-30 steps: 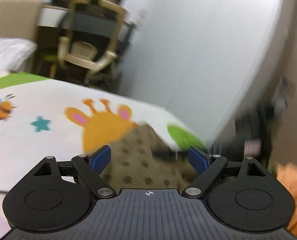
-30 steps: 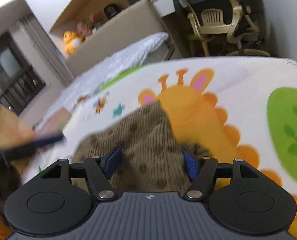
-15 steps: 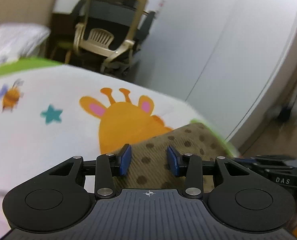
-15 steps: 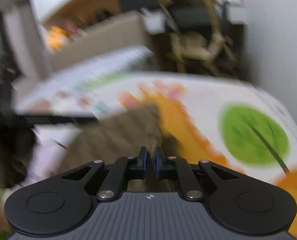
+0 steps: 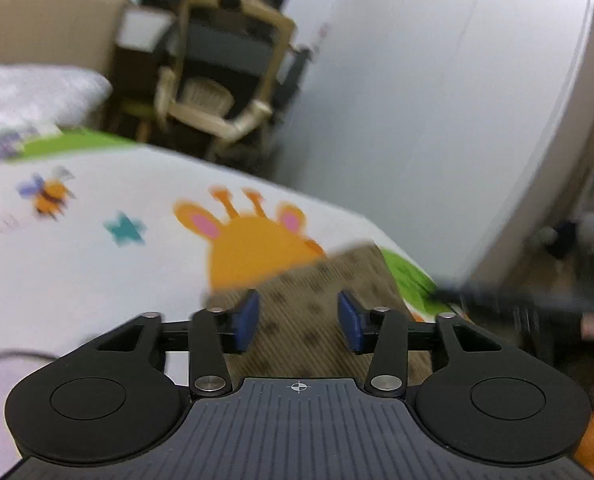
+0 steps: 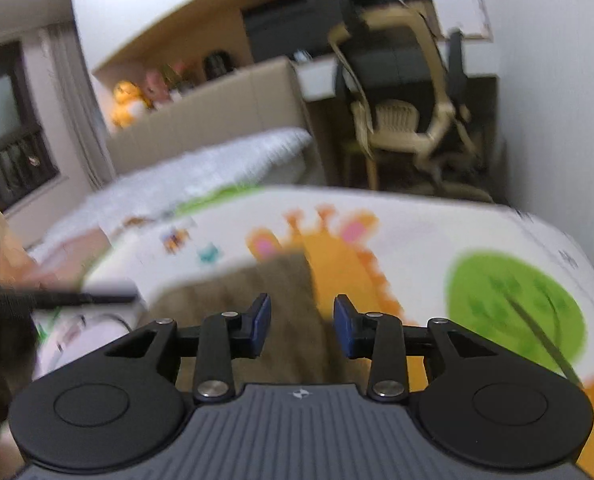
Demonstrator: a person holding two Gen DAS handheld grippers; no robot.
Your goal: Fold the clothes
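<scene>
Your left gripper (image 5: 297,326) is closing and your right gripper (image 6: 301,326) opening, pads clear of the brown spotted garment (image 5: 329,300) lying just beneath and ahead of both. Pinch 1 edge each, squarely.

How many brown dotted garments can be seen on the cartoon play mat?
1. The brown dotted corduroy garment lies on the white cartoon play mat, partly covering the orange giraffe print, near the green tree print. Other clothes may lie outside both views.

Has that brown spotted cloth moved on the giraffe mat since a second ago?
Yes. The brown spotted cloth now covers the mat's giraffe head less, having slid back toward the camera.
</scene>
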